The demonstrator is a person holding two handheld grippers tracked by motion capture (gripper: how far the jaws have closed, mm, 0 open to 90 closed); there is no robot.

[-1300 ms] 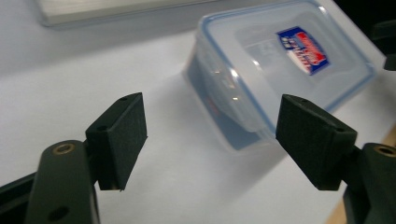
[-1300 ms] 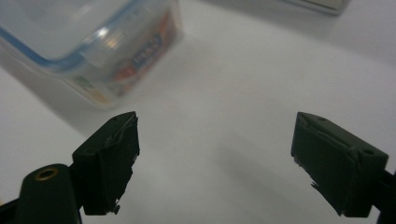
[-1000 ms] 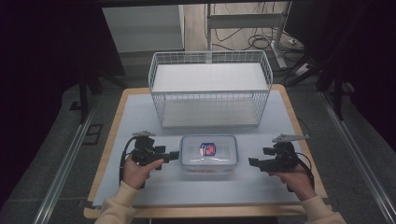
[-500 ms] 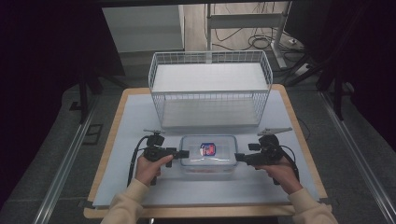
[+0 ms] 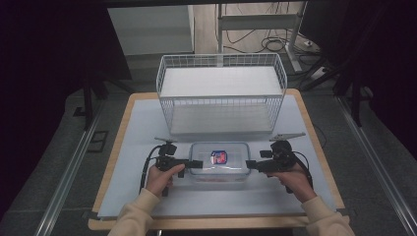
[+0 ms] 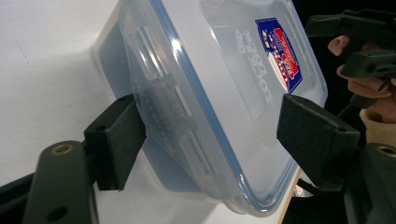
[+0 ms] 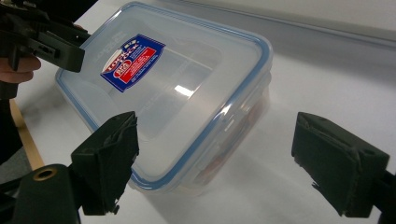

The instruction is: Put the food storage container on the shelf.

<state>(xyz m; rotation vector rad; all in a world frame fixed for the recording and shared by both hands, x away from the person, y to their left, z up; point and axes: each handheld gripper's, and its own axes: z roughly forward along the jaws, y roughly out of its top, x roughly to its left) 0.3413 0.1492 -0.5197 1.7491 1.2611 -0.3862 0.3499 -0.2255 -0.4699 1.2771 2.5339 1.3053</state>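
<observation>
High view: left gripper (image 5: 196, 163) at lower centre-left, jaws wide and just narrowing around the short end of the clear lidded box (image 5: 219, 161), not yet pinching. Smooth, stiff plastic, probably light and slippery; take the end latches. Right gripper (image 5: 249, 164) gapes beside the box. Reddish contents blurred.

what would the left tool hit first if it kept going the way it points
The left tool points at the short end of the clear box; its open jaws already flank the latch there, so the box end looks first.
</observation>
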